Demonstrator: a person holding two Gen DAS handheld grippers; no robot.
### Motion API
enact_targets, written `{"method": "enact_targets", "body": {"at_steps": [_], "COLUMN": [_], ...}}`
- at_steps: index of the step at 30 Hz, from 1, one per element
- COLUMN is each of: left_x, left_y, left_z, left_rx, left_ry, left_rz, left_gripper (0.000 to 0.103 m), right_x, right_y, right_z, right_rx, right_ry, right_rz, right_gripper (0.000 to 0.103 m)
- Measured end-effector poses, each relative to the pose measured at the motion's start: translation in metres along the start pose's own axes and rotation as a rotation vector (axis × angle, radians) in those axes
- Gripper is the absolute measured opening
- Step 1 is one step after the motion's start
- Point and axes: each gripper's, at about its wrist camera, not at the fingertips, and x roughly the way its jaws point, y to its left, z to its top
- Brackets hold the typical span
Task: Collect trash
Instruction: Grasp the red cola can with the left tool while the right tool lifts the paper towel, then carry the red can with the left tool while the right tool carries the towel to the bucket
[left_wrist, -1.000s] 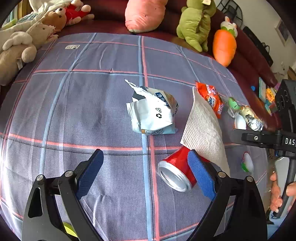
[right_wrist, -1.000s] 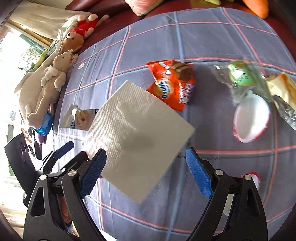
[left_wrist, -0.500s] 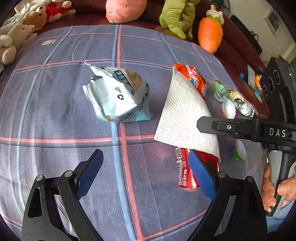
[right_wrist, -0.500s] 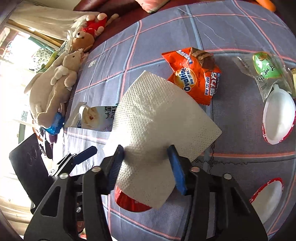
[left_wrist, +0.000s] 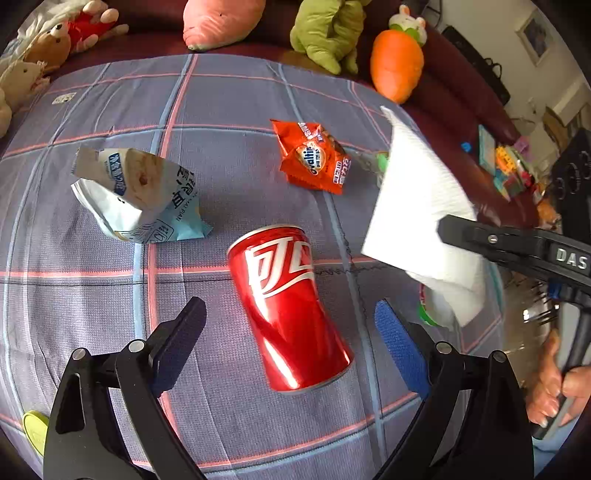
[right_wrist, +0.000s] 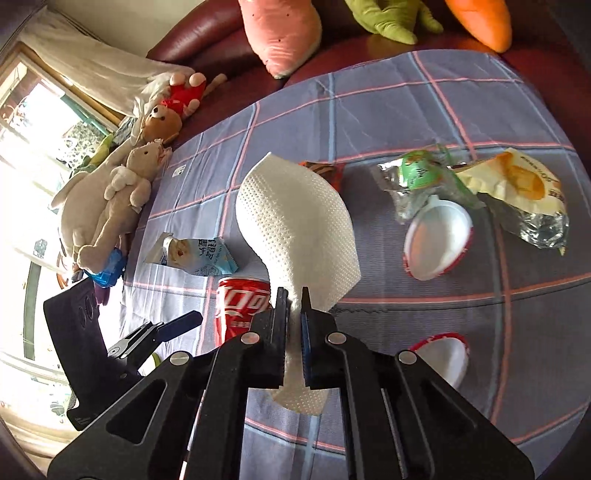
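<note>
My right gripper (right_wrist: 293, 295) is shut on a white paper towel (right_wrist: 299, 229), which hangs lifted off the checked cloth (right_wrist: 406, 110); the towel (left_wrist: 417, 206) also shows at the right of the left wrist view. A red soda can (left_wrist: 288, 306) lies on its side between the fingers of my open left gripper (left_wrist: 291, 314), untouched by the pads. The can (right_wrist: 240, 306) peeks out left of the towel. A torn blue-white wrapper (left_wrist: 140, 199) and an orange snack packet (left_wrist: 314, 158) lie beyond the can.
Right of the towel lie a green-topped clear wrapper (right_wrist: 421, 177), a yellow foil packet (right_wrist: 524, 192) and two white egg-shaped shell halves (right_wrist: 436, 240). Plush toys (left_wrist: 397, 62) line the maroon sofa behind the cloth. A hand (left_wrist: 557, 387) grips the right tool's handle.
My right gripper closed on the paper towel and lifted it off the can. The left gripper shifted so the uncovered can now lies between its open fingers.
</note>
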Motion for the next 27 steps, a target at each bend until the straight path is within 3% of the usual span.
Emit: {"method": "enact_targets", "body": {"at_steps": [2, 7, 8, 9, 10, 15, 22, 27], "left_x": [0.014, 0.031, 0.030, 0.030, 0.029, 0.022, -0.004, -0.001], "left_y": [-0.002, 0.012, 0.012, 0.009, 0.007, -0.018, -0.074, -0.130], "left_z": [0.000, -0.007, -0.007, -0.007, -0.007, -0.007, 0.004, 0.015], "left_rx": [-0.018, -0.113, -0.116, -0.111, -0.105, -0.067, 0.007, 0.080], "left_ry": [0.032, 0.058, 0.046, 0.042, 0.043, 0.019, -0.053, -0.066], "left_rz": [0.069, 0.101, 0.117, 0.130, 0.143, 0.203, 0.176, 0.140], "left_gripper": [0.093, 0.090, 0.085, 0.063, 0.051, 0.051, 0.051, 0.051], "right_x": [-0.008, -0.030, -0.034, -0.037, -0.041, -0.059, -0.092, -0.124], "right_y": [-0.008, -0.028, -0.032, -0.036, -0.041, -0.062, -0.097, -0.132], "right_z": [-0.004, -0.013, -0.014, -0.015, -0.016, -0.023, -0.030, -0.040], "right_rx": [0.011, 0.022, 0.028, 0.035, 0.044, 0.072, 0.127, 0.182], "right_ry": [-0.008, -0.037, -0.043, -0.049, -0.055, -0.079, -0.133, -0.196], "right_rz": [-0.010, -0.031, -0.031, -0.029, -0.024, -0.007, 0.005, 0.002], "right_gripper": [0.007, 0.007, 0.007, 0.007, 0.007, 0.007, 0.007, 0.007]}}
